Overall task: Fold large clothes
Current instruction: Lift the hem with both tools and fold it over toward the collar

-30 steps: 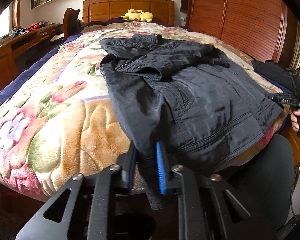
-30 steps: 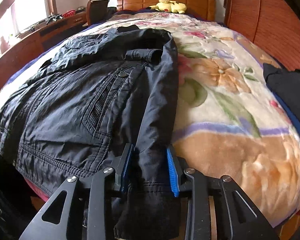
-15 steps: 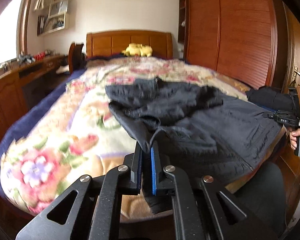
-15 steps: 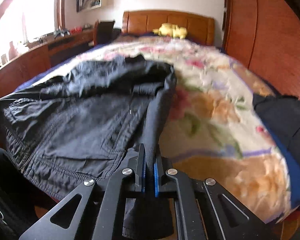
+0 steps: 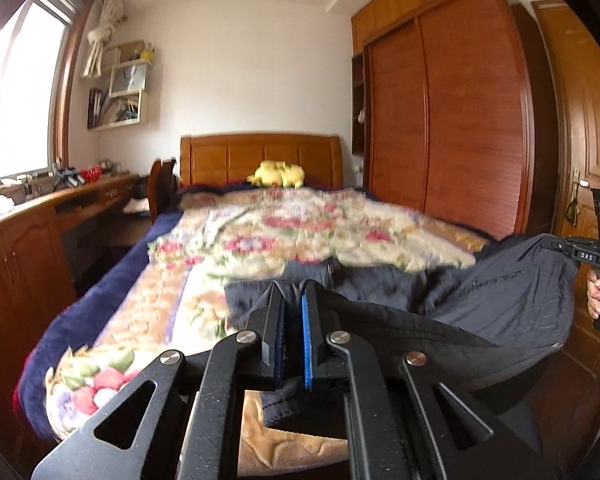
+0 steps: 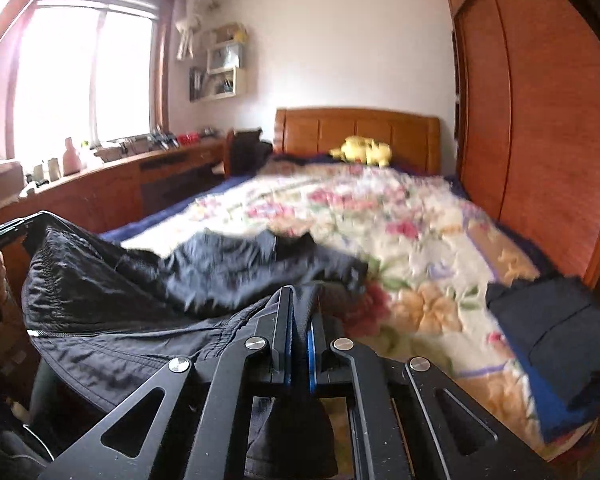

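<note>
A large dark jacket (image 5: 500,308) hangs stretched between my two grippers above the foot of the bed, its far part still draped on the floral blanket (image 5: 300,220). My left gripper (image 5: 293,300) is shut on one bottom corner of the jacket. My right gripper (image 6: 299,300) is shut on the other bottom corner; the jacket (image 6: 140,292) spreads to its left. The right gripper also shows at the right edge of the left wrist view (image 5: 576,254), and the left gripper at the left edge of the right wrist view (image 6: 4,232).
A yellow plush toy (image 5: 278,172) lies by the wooden headboard (image 5: 260,158). A folded dark garment (image 6: 548,328) lies on the bed's right side. A wooden desk (image 5: 40,216) runs along the left wall, a wardrobe (image 5: 452,120) along the right.
Both grippers closed on the jacket's bottom corners and lifted them up and back; the jacket's lower half has risen off the bed.
</note>
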Available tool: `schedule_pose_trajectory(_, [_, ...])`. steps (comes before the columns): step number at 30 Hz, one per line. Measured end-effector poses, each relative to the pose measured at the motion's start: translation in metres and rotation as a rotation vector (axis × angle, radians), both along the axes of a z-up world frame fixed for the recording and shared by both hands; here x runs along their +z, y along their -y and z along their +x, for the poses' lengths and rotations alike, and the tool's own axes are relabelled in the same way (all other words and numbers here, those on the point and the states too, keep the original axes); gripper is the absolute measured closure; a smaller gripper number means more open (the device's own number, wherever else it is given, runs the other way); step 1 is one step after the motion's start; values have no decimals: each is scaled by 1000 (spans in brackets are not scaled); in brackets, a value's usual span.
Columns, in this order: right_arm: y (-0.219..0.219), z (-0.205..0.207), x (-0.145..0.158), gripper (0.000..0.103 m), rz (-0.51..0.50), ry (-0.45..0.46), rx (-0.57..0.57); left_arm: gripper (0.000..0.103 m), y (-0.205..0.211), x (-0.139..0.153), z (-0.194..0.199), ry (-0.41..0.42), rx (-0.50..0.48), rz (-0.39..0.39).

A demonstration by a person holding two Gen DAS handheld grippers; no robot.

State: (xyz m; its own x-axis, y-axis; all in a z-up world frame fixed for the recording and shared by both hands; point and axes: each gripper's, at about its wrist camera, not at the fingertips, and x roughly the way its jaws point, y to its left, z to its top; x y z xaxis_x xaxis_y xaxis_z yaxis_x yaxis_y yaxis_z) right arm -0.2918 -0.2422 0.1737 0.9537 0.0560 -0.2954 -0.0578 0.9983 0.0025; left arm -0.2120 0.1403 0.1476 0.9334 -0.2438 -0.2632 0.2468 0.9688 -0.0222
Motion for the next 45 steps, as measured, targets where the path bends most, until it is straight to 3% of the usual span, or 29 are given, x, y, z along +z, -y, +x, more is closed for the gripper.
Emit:
schedule_pose_trajectory(5, [5,-22,25,98,-26,65,-5,95,-3,23,-1,67,-6,2])
schedule_pose_trajectory(10, [8,3,7,98,-43,18,-15,95,-6,4,33,31,-1,9])
schedule_pose_trajectory(21, [21,95,-50,98,-10,-159,-36,95,-11,-60,105,-89,39,-3])
schedule_pose_trajectory(27, [21,153,-36,98,-17,-194,-46,95,-9,-80,156,-150,57,1])
schedule_pose_trajectory(37, [39,269,-38,98,-12,-166,-77,95,-1,-82,248,-179,101,39])
schedule_pose_trajectory(45, [43,362,-49,98,-35,-223,-122,95,1,-93,319,-245,134,85])
